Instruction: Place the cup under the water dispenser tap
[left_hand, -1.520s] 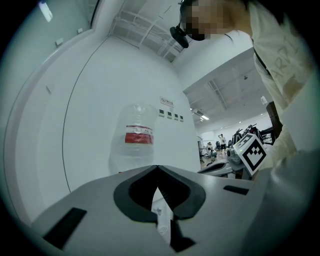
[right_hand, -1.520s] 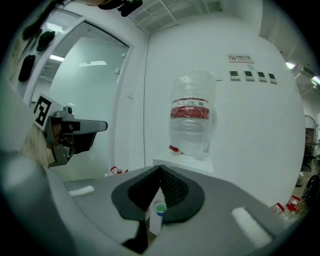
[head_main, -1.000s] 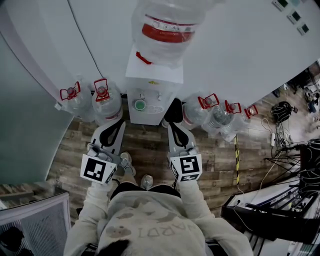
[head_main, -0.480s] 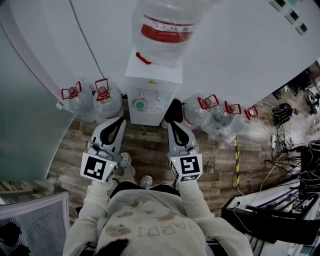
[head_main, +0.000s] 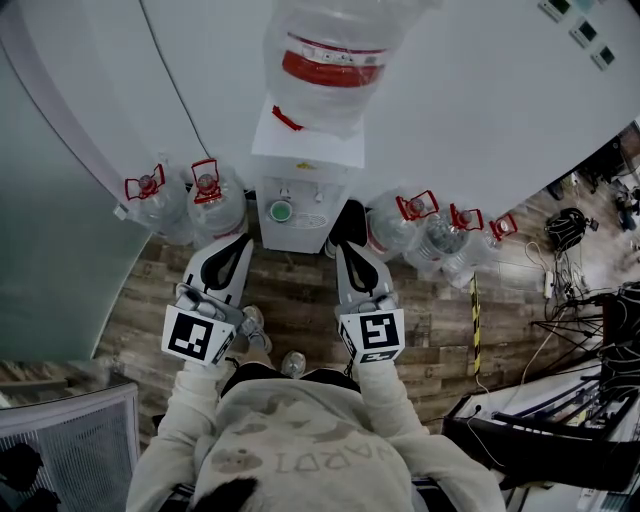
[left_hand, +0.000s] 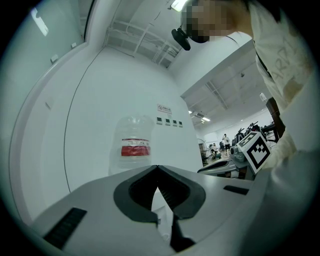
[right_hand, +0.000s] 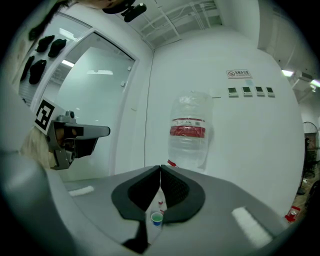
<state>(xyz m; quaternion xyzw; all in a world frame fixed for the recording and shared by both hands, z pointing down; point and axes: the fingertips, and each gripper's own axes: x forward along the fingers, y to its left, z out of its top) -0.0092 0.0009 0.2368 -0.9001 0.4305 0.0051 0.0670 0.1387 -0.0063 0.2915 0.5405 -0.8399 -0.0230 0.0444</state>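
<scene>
A green cup (head_main: 280, 210) stands on the tray of the white water dispenser (head_main: 305, 150), below its taps. The big bottle (head_main: 335, 50) with a red label sits on top. Both grippers hang level in front of the dispenser, apart from the cup. My left gripper (head_main: 238, 243) is shut and empty, left of the cup. My right gripper (head_main: 347, 225) is shut and empty, right of the cup. In the right gripper view the cup (right_hand: 156, 218) shows small below the closed tips (right_hand: 160, 167), with the bottle (right_hand: 188, 135) above. The left gripper view shows closed tips (left_hand: 157, 167).
Spare water bottles with red handles stand on the wooden floor left (head_main: 205, 200) and right (head_main: 410, 225) of the dispenser. A curved glass wall (head_main: 50, 250) lies to the left. Cables and equipment (head_main: 570, 400) crowd the right side. The person's shoes (head_main: 292, 362) are below.
</scene>
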